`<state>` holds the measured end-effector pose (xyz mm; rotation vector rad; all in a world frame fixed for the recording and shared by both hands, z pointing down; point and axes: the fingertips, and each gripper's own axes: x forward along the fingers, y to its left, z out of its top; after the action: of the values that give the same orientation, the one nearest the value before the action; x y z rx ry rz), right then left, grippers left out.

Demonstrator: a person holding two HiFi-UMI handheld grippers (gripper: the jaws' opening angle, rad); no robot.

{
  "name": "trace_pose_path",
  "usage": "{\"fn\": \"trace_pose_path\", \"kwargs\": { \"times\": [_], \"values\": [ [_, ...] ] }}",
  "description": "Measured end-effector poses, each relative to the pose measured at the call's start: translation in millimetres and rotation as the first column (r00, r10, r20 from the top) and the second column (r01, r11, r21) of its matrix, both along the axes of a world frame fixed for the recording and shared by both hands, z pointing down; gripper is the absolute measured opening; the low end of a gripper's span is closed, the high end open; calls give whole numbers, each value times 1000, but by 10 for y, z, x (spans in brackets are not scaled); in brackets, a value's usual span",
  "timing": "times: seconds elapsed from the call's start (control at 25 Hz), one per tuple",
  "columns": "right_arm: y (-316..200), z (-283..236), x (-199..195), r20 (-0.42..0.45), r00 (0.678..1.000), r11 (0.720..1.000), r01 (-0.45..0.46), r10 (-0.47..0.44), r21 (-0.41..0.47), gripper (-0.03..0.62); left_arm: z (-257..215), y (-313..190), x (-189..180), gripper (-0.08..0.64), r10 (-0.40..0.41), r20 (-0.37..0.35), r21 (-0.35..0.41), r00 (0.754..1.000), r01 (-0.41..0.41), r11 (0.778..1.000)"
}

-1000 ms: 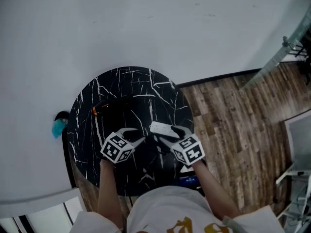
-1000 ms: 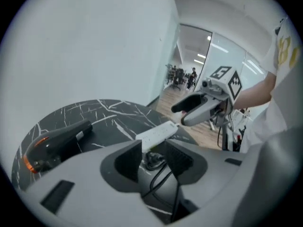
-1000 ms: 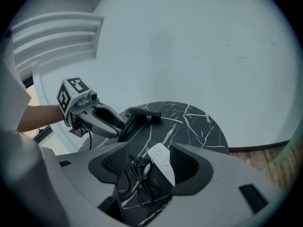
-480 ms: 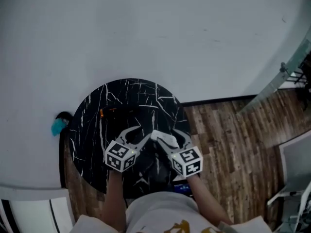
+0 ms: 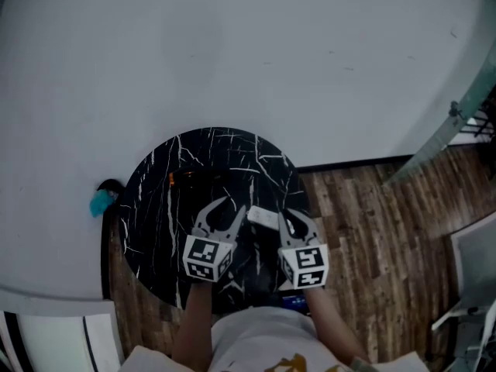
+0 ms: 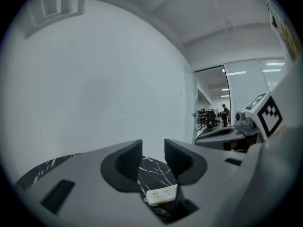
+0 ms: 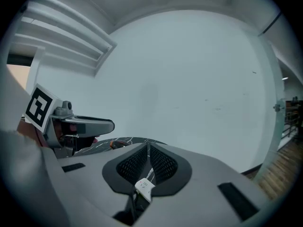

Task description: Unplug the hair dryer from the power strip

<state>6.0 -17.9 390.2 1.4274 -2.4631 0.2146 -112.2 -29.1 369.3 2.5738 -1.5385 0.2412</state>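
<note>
The left gripper (image 6: pixel 153 157) hovers, jaws apart, above the white power strip (image 6: pixel 162 194). On the right gripper (image 7: pixel 147 161) the jaws have just been closing and meet, apparently on nothing.

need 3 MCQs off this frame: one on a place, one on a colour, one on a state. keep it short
1. Where does the power strip lie?
A) inside a drawer
B) on the round table
C) on a wall shelf

2. What colour is the table top?
A) black with white veins
B) plain white
C) red

3. How do the jaws of the left gripper stand?
A) shut on a cable
B) pressed together, empty
C) apart, nothing between them

Answers:
1 B: the head view shows the white strip lying on the table top.
2 A: the head view shows a dark marble top with pale streaks.
3 C: the left gripper view shows a clear gap between the pads, with only the table beyond.
</note>
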Motion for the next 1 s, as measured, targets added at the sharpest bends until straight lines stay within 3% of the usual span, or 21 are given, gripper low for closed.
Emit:
{"fn": "trace_pose_path", "kwargs": {
  "times": [0.2, 0.4, 0.52, 0.6, 0.68, 1.0],
  "values": [
    [30, -19, 56, 3, 1000, 999, -22, 22, 22, -2, -9, 33, 38, 147, -24, 26, 23, 999, 24, 999],
    [77, -33, 77, 60, 998, 1000, -18, 16, 19, -2, -56, 49, 21, 147, -49, -123, -21, 991, 47, 999],
    [80, -23, 104, 60, 998, 1000, -17, 16, 12, -2, -60, 42, -46, 141, -79, -154, -24, 985, 76, 997],
    [78, -44, 114, 59, 998, 1000, -17, 16, 15, -2, -38, 42, -100, 90, -99, -170, -39, 980, 94, 995],
    [61, -60, 132, 69, 997, 999, -24, 22, 26, -2, -14, 36, -139, 0, -114, -174, -53, 978, 107, 993],
    [12, -50, 208, 56, 997, 998, -49, 47, 31, -2, 6, 20, -128, 0, -82, -147, -46, 986, 76, 996]
  ]
}}
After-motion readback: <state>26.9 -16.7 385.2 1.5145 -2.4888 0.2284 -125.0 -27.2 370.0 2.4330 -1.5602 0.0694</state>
